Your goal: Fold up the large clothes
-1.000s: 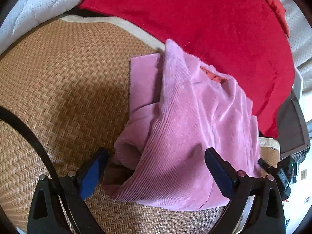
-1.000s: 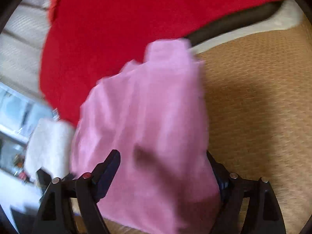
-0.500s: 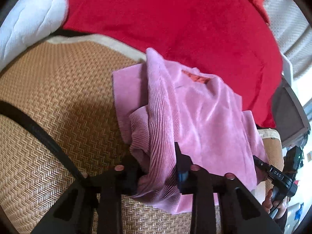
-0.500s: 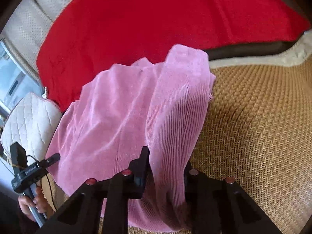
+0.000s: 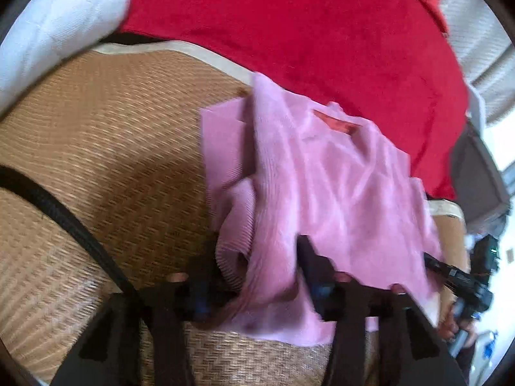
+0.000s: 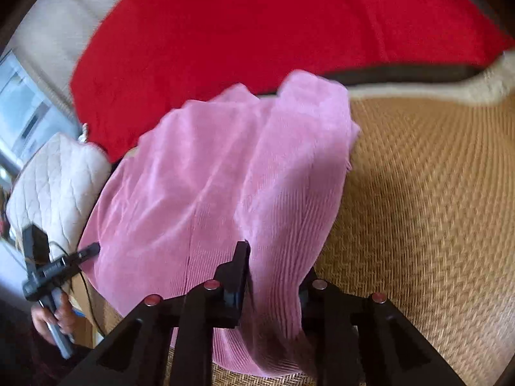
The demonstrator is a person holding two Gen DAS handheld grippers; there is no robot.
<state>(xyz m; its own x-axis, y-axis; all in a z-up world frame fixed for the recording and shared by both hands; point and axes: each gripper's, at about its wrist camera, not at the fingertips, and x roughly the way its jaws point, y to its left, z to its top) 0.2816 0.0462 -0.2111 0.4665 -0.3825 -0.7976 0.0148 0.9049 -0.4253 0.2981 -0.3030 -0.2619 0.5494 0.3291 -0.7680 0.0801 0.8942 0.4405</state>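
A woven mat carries the pink ribbed garment, whose long axis runs from the grippers away toward the red blanket, its orange label at the far end. The left gripper has just been opening yet a bunched fold sits between its jaws. The right gripper has just been opening slightly and pinches a hanging fold of the garment.

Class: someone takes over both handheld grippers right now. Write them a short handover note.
Left gripper: jaws have just been opening, a bunched fold of the pink garment between them; grip looks loosened.
Right gripper: jaws opened slightly, pads seem to press a ribbed fold.
Garment lies partly folded on the woven mat, beside the red blanket.
Done: sides gathered inward.
Left: finish and flatten the fold.
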